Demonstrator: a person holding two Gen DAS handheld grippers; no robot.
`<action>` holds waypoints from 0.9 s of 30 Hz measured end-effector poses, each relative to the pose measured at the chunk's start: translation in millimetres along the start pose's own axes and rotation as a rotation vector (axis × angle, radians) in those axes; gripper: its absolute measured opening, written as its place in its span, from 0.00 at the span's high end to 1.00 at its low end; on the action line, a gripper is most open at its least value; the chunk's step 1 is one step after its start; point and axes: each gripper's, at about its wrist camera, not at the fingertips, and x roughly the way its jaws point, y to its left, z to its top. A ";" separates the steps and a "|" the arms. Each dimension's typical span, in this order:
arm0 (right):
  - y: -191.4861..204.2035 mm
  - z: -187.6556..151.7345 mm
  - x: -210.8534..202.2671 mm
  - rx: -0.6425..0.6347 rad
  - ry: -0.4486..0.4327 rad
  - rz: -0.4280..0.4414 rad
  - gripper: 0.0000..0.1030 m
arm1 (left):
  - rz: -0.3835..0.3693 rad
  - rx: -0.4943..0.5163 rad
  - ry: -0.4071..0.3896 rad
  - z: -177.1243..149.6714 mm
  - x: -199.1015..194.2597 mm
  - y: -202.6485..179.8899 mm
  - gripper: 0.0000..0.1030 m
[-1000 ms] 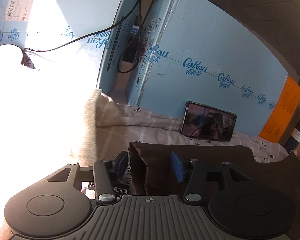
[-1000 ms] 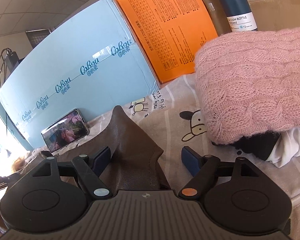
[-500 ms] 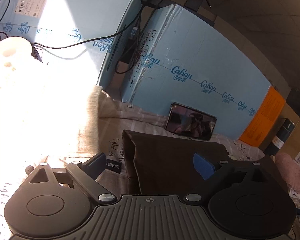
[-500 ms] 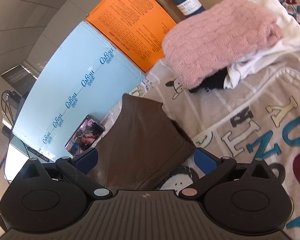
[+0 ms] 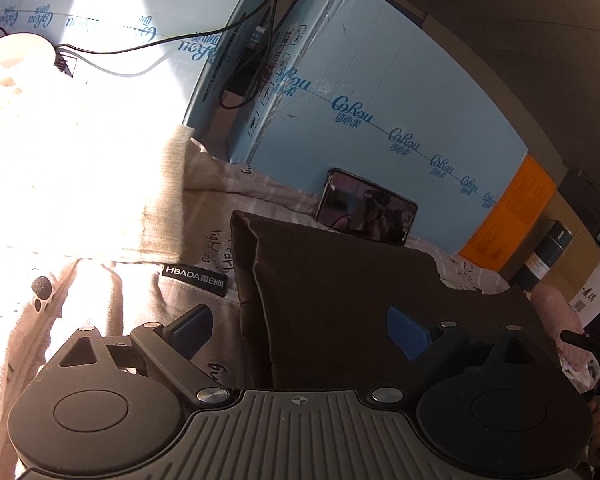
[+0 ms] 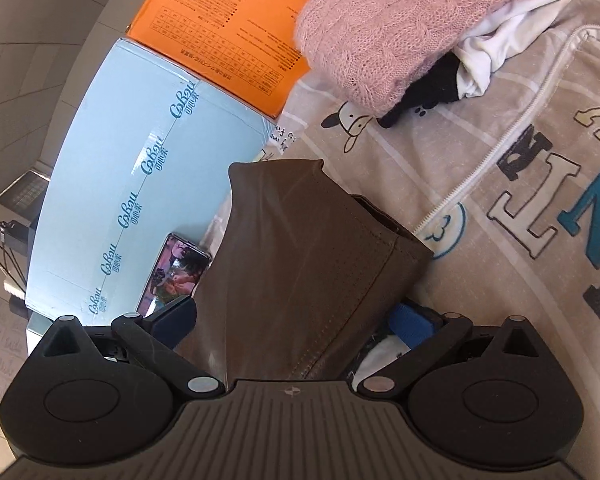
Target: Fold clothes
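A folded dark brown garment (image 5: 340, 292) lies on the printed bed sheet (image 5: 204, 292). In the left wrist view my left gripper (image 5: 300, 330) is open, its fingers wide apart over the garment's left end. In the right wrist view the same brown garment (image 6: 308, 264) lies between the wide-open fingers of my right gripper (image 6: 294, 320), which sits over its right end. Neither gripper pinches the cloth.
A pile with a pink knit sweater (image 6: 400, 20), white and black clothes lies at the right. Blue cartons (image 5: 380, 120), an orange box (image 6: 228, 20), a propped phone (image 5: 366, 212) and a bottle (image 5: 544, 252) line the back. A cream knit heap (image 5: 60, 160) lies left in glare.
Both grippers opened wide, let go of the brown garment and pulled back a little. The garment now lies flat on the sheet, and the right view tilted toward the clothes pile.
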 end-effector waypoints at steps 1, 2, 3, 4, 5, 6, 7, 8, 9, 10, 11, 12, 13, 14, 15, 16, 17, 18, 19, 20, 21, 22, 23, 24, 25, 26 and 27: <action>0.6 3.4 4.6 0.003 -0.022 -0.001 0.00 | -0.003 0.005 0.007 -0.6 1.1 -0.9 0.07; 1.8 6.3 8.7 0.003 -0.037 0.005 0.00 | -0.006 0.010 0.014 -1.3 2.1 -2.0 0.07; 1.9 8.3 12.9 0.001 -0.045 0.025 0.02 | -0.008 0.015 0.022 -1.8 2.9 -2.9 0.07; 0.9 9.2 18.0 -0.001 -0.047 0.053 0.04 | -0.009 0.020 0.031 -2.3 4.2 -3.1 0.07; 0.4 8.2 21.7 -0.007 -0.052 0.060 0.11 | -0.008 0.025 0.041 -3.4 6.1 -4.1 0.07; 1.4 5.3 23.0 -0.026 -0.068 0.048 0.24 | -0.008 0.031 0.051 -4.4 8.1 -5.2 0.07; 1.4 2.3 24.2 -0.048 -0.074 0.053 0.32 | -0.007 0.038 0.059 -5.3 9.8 -6.4 0.07; -1.1 0.5 25.7 -0.053 -0.065 0.075 0.50 | -0.006 0.047 0.063 -5.7 11.2 -7.9 0.07; -3.9 -0.4 26.9 -0.050 -0.059 0.082 0.63 | -0.005 0.057 0.067 -6.1 12.6 -9.5 0.07; -5.9 -0.7 27.8 -0.048 -0.059 0.074 0.69 | -0.008 0.065 0.070 -6.4 13.6 -10.6 0.07; -7.2 -0.7 27.0 -0.053 -0.063 0.070 0.78 | -0.018 0.069 0.072 -6.4 14.1 -10.8 0.07; -8.2 -0.3 24.2 -0.056 -0.072 0.081 0.82 | -0.029 0.074 0.074 -6.4 14.6 -10.9 0.07; -9.0 -0.1 20.1 -0.054 -0.084 0.108 0.84 | -0.042 0.079 0.076 -6.7 14.2 -11.3 0.07; -8.2 -0.3 15.0 -0.057 -0.098 0.134 0.86 | -0.060 0.083 0.078 -7.5 11.7 -12.3 0.07; -6.3 -0.5 9.4 -0.066 -0.112 0.159 0.88 | -0.078 0.092 0.081 -8.4 9.5 -14.1 0.07; -2.3 -1.3 3.6 -0.082 -0.123 0.181 0.89 | -0.092 0.102 0.083 -9.2 9.4 -15.8 0.07; 3.7 -2.5 -2.4 -0.103 -0.131 0.199 0.90 | -0.106 0.110 0.082 -9.8 8.9 -17.3 0.07; 9.7 -3.8 -8.4 -0.125 -0.139 0.218 0.90 | -0.123 0.115 0.078 -10.1 7.6 -18.5 0.07; 15.7 -5.0 -14.4 -0.147 -0.147 0.236 0.90 | -0.140 0.118 0.073 -10.3 6.2 -19.4 0.07; 22.0 -6.3 -19.8 -0.167 -0.151 0.258 0.90 | -0.156 0.116 0.067 -10.1 4.4 -19.8 0.07; 29.3 -7.9 -24.0 -0.185 -0.148 0.279 0.90 | -0.164 0.115 0.061 -9.9 3.0 -20.1 0.07; 37.3 -9.8 -27.4 -0.204 -0.143 0.297 0.90 | -0.162 0.117 0.059 -9.9 2.3 -20.5 0.07; 45.6 -12.2 -30.9 -0.226 -0.137 0.308 0.90 | -0.159 0.118 0.059 -9.9 1.9 -20.8 0.07; 54.8 -15.2 -33.4 -0.256 -0.131 0.317 0.90 | -0.153 0.119 0.062 -9.8 2.0 -21.3 0.07; 65.2 -20.0 -34.1 -0.290 -0.117 0.333 0.90 | -0.149 0.122 0.065 -10.2 1.2 -22.0 0.07; 75.8 -26.0 -34.0 -0.326 -0.099 0.352 0.90 | -0.148 0.126 0.064 -11.0 -1.0 -22.3 0.07; 86.7 -32.8 -32.5 -0.360 -0.081 0.369 0.90 | -0.148 0.129 0.063 -11.1 -1.6 -22.4 0.07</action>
